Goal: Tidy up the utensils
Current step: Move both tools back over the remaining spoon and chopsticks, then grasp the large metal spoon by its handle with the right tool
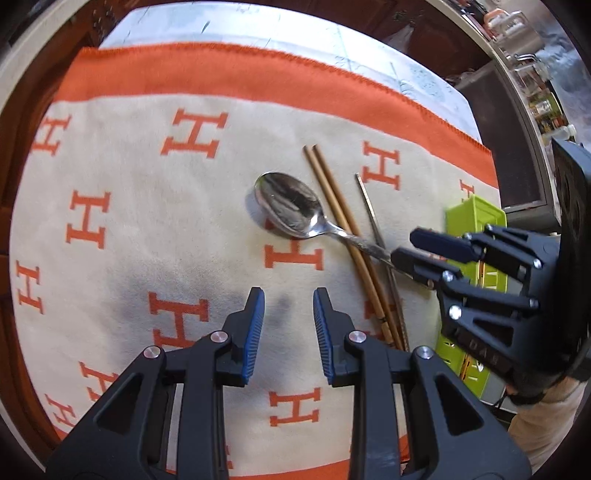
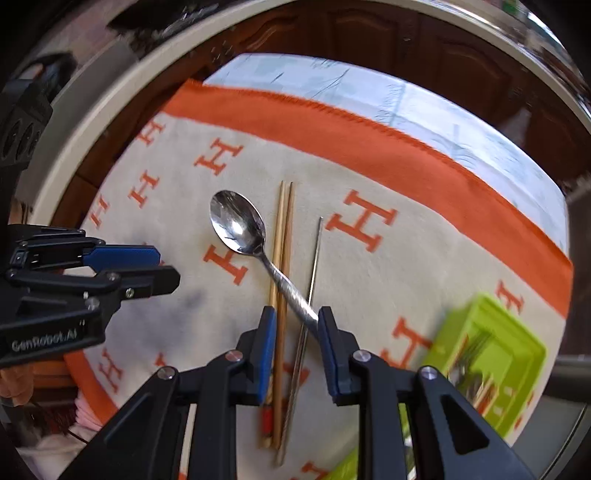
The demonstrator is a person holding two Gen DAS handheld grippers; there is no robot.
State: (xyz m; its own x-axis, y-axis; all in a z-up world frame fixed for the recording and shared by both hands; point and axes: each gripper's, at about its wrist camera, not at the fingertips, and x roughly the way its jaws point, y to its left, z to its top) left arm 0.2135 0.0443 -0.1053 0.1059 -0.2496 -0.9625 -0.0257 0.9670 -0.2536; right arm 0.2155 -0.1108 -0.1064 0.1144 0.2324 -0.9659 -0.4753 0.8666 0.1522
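Note:
A steel spoon (image 1: 290,206) (image 2: 238,223) lies on the cream and orange cloth (image 1: 129,221) (image 2: 388,280), its handle crossing a pair of wooden chopsticks (image 1: 343,225) (image 2: 282,258) and a thin metal chopstick (image 1: 373,218) (image 2: 314,266). My right gripper (image 2: 293,323) (image 1: 404,245) is open, its jaws on either side of the spoon handle's end and the chopsticks. My left gripper (image 1: 288,306) (image 2: 166,266) is open and empty, above bare cloth left of the spoon.
A lime green utensil basket (image 1: 476,221) (image 2: 491,354) with cutlery inside stands at the cloth's right edge. The table's far edge (image 1: 258,29) shows pale blue, with dark wooden cabinets (image 2: 369,33) beyond.

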